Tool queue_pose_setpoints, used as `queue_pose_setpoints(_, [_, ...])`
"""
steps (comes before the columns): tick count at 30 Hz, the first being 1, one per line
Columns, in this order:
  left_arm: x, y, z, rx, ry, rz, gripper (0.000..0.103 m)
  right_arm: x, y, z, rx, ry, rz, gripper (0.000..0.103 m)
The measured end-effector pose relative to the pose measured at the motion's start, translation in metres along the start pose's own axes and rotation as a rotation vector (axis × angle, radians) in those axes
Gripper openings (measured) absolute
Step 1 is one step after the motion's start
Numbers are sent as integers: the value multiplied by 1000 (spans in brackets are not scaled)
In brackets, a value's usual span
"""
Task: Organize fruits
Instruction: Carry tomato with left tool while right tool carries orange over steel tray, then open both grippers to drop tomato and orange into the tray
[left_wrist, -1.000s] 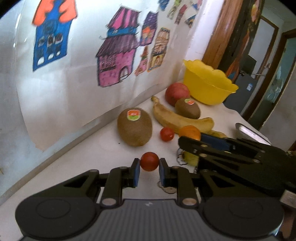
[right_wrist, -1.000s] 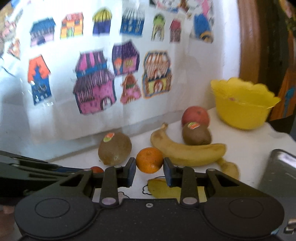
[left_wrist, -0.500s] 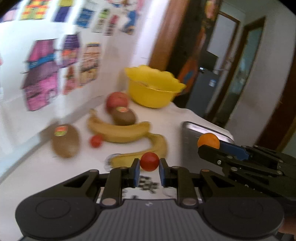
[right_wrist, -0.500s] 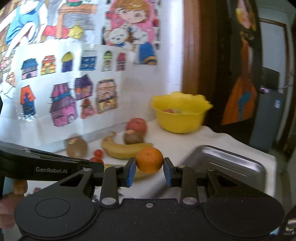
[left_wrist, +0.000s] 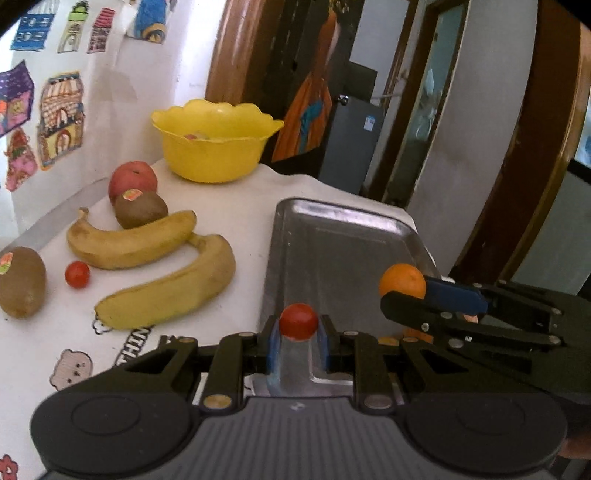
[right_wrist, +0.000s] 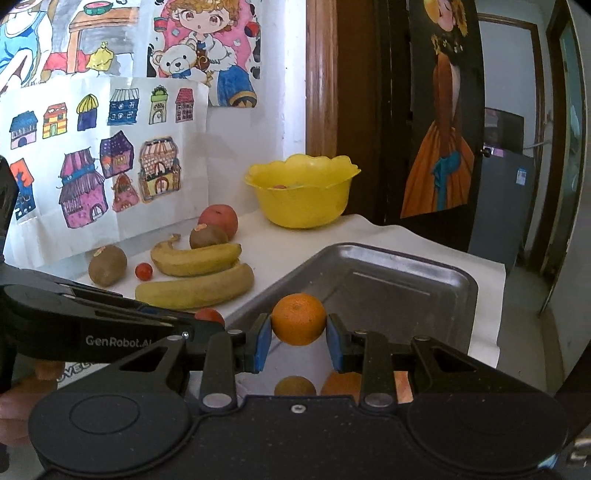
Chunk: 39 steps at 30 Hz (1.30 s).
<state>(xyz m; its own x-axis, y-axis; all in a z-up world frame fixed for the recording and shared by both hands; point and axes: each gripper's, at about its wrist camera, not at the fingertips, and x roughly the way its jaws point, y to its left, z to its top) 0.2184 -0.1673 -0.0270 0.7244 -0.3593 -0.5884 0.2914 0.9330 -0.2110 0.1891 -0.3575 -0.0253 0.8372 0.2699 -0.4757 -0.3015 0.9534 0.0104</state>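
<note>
My left gripper is shut on a small red tomato over the near end of a metal tray. My right gripper is shut on an orange mandarin, also above the tray; it shows in the left wrist view too. Under the right gripper, inside the tray, lie a small brown fruit and an orange fruit, partly hidden. On the white tablecloth lie two bananas, two kiwis, an apple and a loose tomato.
A yellow bowl with something inside stands at the back of the table by the wall. Drawings cover the wall on the left. The table's edge drops off behind and right of the tray toward a doorway.
Both grippers swung right from the fruit pile to above the metal tray, each keeping its fruit. The pile now lies to the left.
</note>
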Motion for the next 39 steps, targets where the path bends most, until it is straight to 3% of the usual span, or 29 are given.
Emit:
queue_pose_setpoints(9, [13, -8, -11, 21, 50, 16, 24, 9, 1, -2, -25, 30, 7, 34])
queue_pose_setpoints(24, [16, -11, -11, 30, 60, 34, 24, 10, 2, -3, -33, 34, -2, 34])
queue_pose_setpoints(30, [8, -11, -10, 25, 45, 36, 28, 1, 2, -1, -20, 17, -17, 46])
queue_pose_setpoints(35, [-10, -9, -7, 17, 6, 39, 39, -18, 4, 5, -6, -34, -35, 62])
queue_pose_setpoints(39, [-31, -5, -4, 8, -47, 64, 65, -38, 8, 12, 17, -84, -39, 74])
